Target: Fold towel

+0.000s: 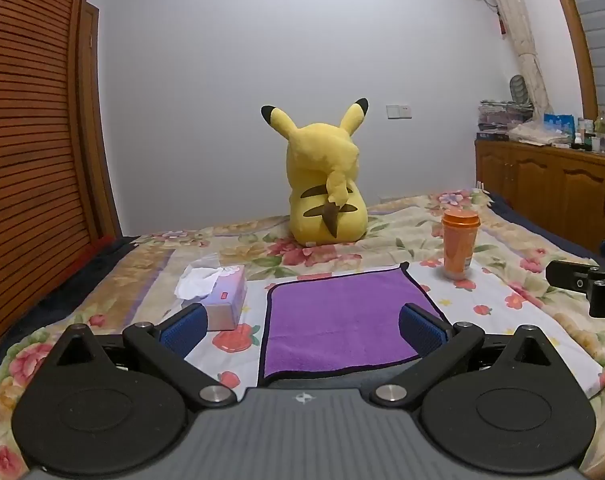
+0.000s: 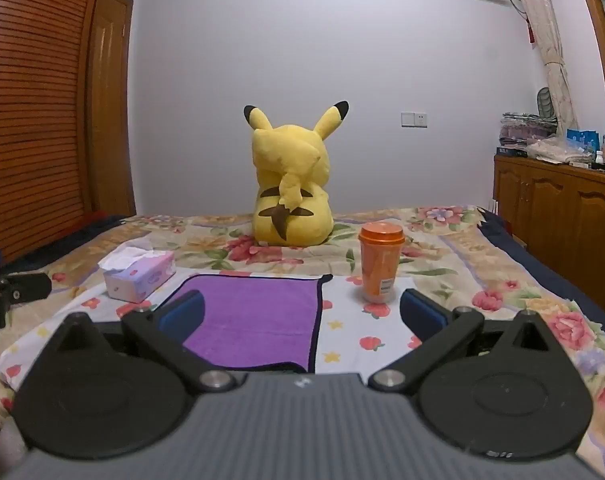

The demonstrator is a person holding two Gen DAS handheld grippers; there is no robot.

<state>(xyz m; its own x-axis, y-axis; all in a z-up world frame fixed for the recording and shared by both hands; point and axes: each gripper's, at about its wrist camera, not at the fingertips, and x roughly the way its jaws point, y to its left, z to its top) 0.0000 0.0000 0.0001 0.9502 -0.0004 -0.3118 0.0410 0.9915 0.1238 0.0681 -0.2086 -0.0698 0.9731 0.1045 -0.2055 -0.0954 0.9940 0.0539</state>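
A purple towel [image 1: 338, 320] with a dark hem lies flat on the flowered bedspread, just ahead of both grippers; it also shows in the right wrist view [image 2: 258, 316]. My left gripper [image 1: 302, 326] is open and empty, its blue pads spread above the towel's near left part. My right gripper [image 2: 302, 314] is open and empty above the towel's near right edge. The right gripper's body shows at the far right of the left wrist view [image 1: 582, 284], and the left gripper's body shows at the far left of the right wrist view [image 2: 10, 292].
A tissue box [image 1: 218, 292] sits left of the towel. An orange lidded cup [image 1: 458, 244] stands at its far right corner. A yellow plush toy [image 1: 322, 184] sits behind. A wooden cabinet [image 1: 550, 188] stands right, a slatted wardrobe [image 1: 26, 120] left.
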